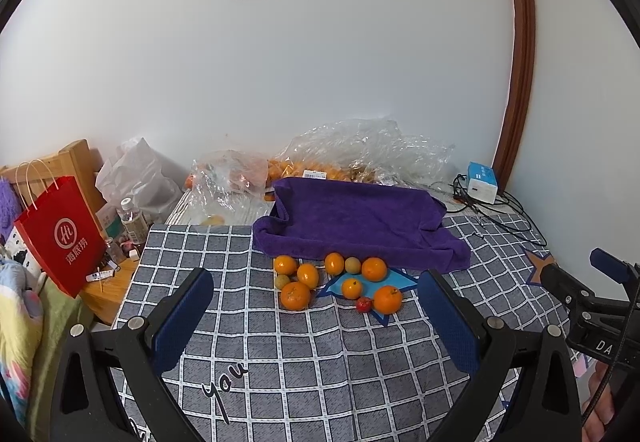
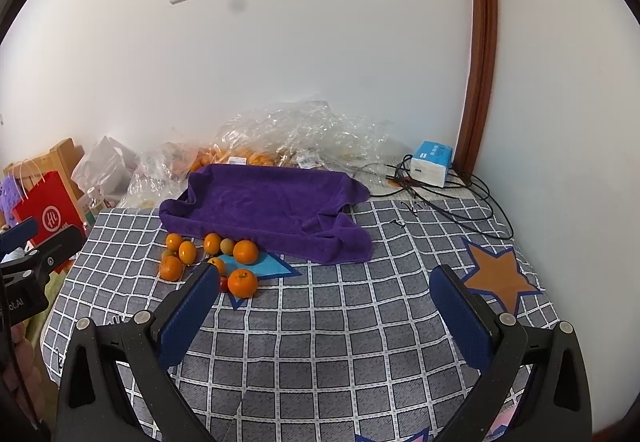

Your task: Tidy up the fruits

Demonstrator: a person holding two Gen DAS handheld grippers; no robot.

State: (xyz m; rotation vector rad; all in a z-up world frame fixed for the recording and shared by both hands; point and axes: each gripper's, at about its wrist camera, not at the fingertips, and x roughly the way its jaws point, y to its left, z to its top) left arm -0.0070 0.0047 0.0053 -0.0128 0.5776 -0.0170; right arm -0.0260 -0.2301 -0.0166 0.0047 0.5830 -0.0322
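Note:
Several oranges [image 1: 295,295] [image 2: 243,283] lie loose on the grey checked cloth [image 1: 320,362] in front of a tray lined with a purple towel [image 1: 352,222] [image 2: 264,202]. Among them are two small greenish-brown fruits [image 1: 353,265] [image 2: 227,245] and a small red fruit [image 1: 363,304] [image 2: 224,284]. My left gripper [image 1: 316,306] is open and empty, just short of the fruit. My right gripper [image 2: 324,302] is open and empty, to the right of the fruit. The right gripper also shows at the right edge of the left wrist view [image 1: 600,282].
Crumpled clear plastic bags [image 1: 360,154] with more oranges lie behind the tray against the wall. A blue-white box [image 1: 482,182] and black cables [image 2: 460,198] sit at the back right. A red paper bag [image 1: 60,234] and a bottle [image 1: 132,220] stand left, off the bed.

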